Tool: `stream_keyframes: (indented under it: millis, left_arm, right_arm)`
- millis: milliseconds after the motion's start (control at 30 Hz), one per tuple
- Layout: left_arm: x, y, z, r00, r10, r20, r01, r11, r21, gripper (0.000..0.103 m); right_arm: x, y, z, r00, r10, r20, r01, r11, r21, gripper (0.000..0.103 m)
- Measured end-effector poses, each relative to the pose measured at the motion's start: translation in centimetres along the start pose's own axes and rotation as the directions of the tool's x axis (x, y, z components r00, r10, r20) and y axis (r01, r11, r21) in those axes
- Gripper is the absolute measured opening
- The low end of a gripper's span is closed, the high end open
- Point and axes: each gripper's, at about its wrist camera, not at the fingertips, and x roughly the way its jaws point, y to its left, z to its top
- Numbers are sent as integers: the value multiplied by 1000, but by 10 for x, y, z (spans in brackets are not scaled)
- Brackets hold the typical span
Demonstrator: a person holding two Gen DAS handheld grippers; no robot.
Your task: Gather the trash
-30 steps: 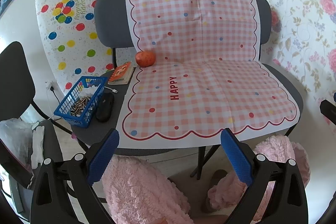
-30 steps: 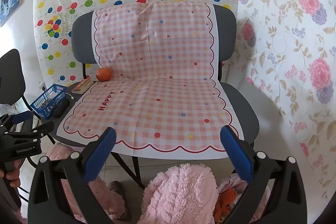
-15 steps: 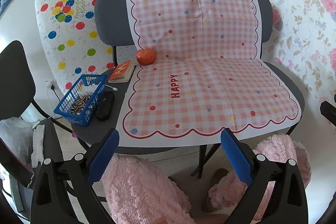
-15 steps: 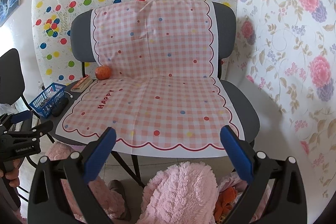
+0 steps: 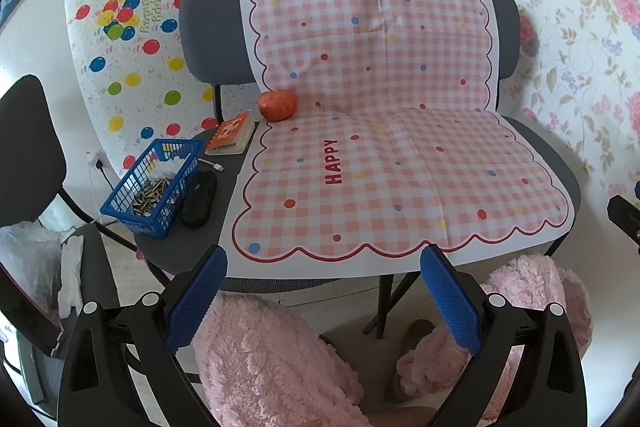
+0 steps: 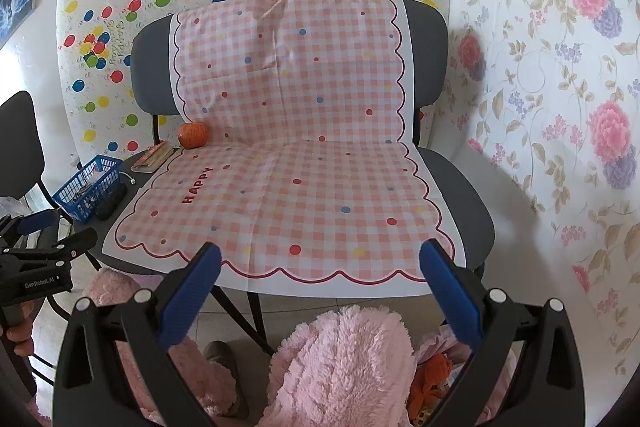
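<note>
A blue basket [image 5: 132, 195] holding small dark scraps [image 5: 150, 193] and white paper stands at the left end of a grey bench seat [image 5: 168, 247]; it also shows in the right wrist view [image 6: 86, 193]. A pink checked cloth [image 5: 380, 163] covers the seat and backrest. My left gripper [image 5: 322, 303] is open and empty, in front of the seat edge. My right gripper [image 6: 320, 291] is open and empty, in front of the cloth's front edge [image 6: 320, 273]. The left gripper shows at the left of the right wrist view [image 6: 48, 251].
A red-orange apple [image 5: 277, 105], a small orange book [image 5: 232, 133], a black case [image 5: 199, 199] and a white cable [image 5: 212, 165] lie on the left part of the seat. A black chair [image 5: 28, 147] with a white bag [image 5: 28, 255] stands left. Pink fluffy legs [image 5: 272, 359] are below.
Both grippers have shifted slightly, so the bench sits a little differently in each view. Both stay open and empty.
</note>
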Motion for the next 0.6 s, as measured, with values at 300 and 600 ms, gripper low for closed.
stream_keyframes:
  millis: [300, 600]
  left_arm:
    - [9, -1, 1, 999, 16, 43, -17, 999, 36, 96]
    - [75, 0, -8, 992, -10, -129, 10, 1000, 2, 96]
  right_arm:
    - [14, -1, -3, 1000, -9, -22, 9, 1000, 12, 97]
    - [84, -25, 3, 994, -83, -68, 83, 997, 8, 97]
